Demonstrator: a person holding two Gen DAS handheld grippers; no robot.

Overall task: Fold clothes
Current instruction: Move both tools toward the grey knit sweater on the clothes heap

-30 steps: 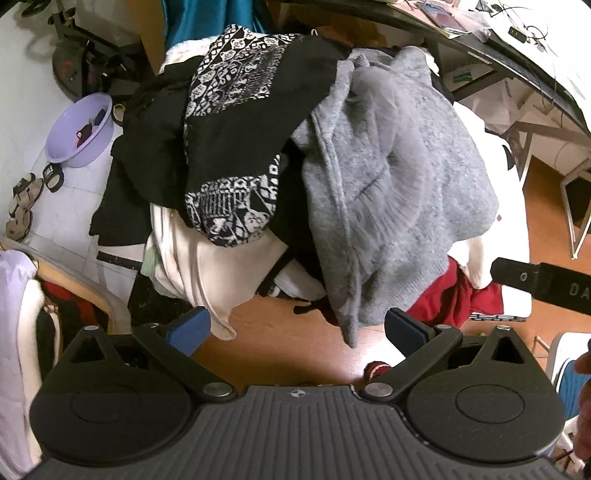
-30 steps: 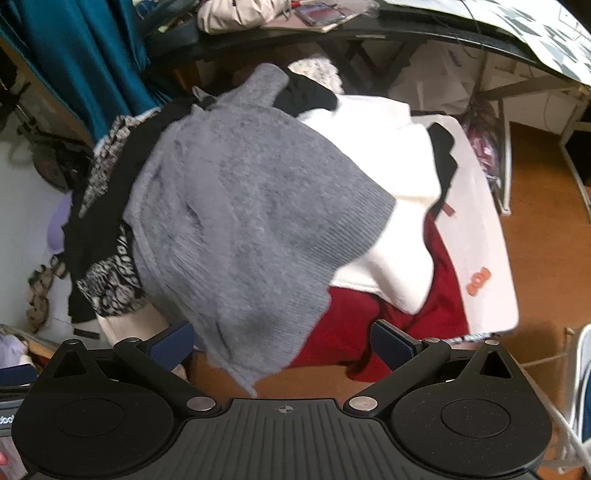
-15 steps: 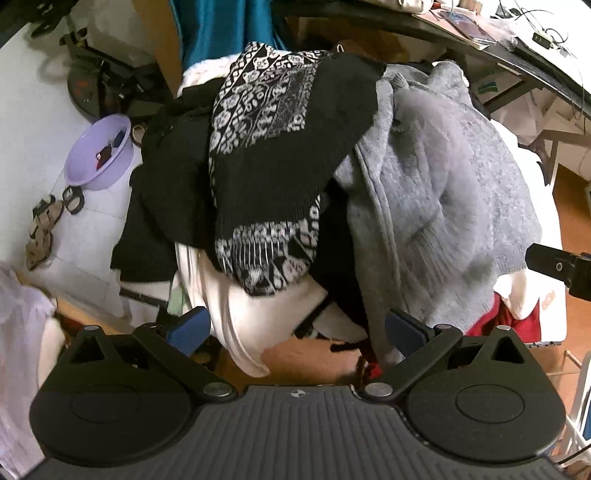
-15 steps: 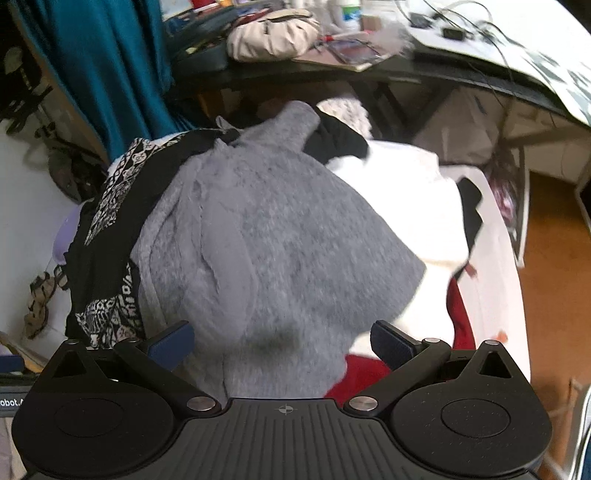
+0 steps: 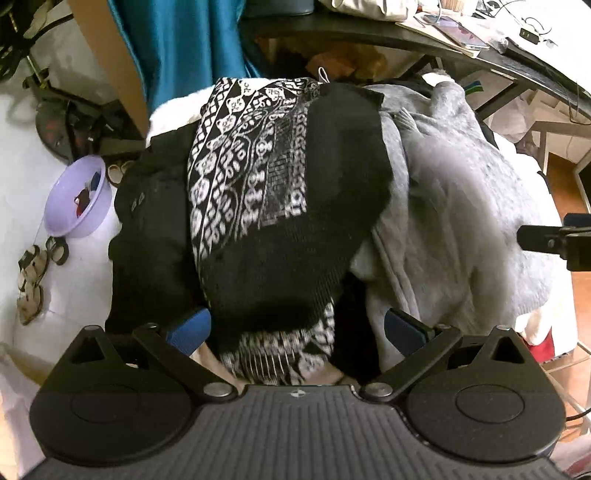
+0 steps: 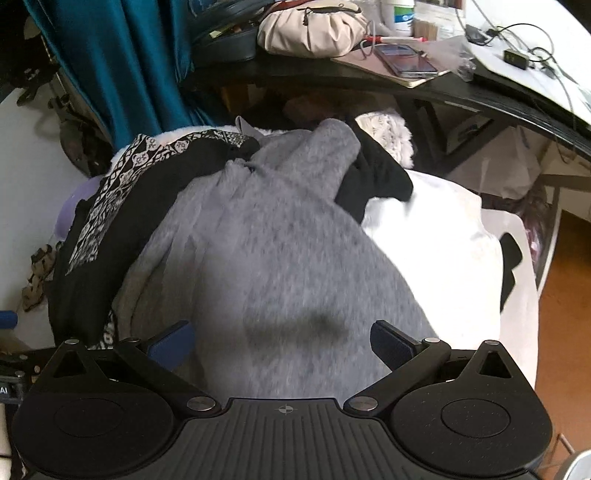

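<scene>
Moved: both grippers closer over pile.
Fingers: left gripper (image 5: 293, 326), right gripper (image 6: 282, 338) spread, empty.
Next: pinch grey sweater (image 6: 280, 258) hem only.

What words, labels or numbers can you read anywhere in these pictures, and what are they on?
"AI": white letters on the black device at the right wrist view's left edge, cut off.
White tub label on the desk: too blurred to read.
Phone screen: unreadable.

My left gripper (image 5: 294, 328) is matte black: a ribbed central plate with a small crosshair mark, two round housings, silver pivot screws, angled arms ending in blue finger pads (image 5: 189, 329). My right gripper (image 6: 280, 341) matches it, its pads (image 6: 388, 342) darker navy.
</scene>
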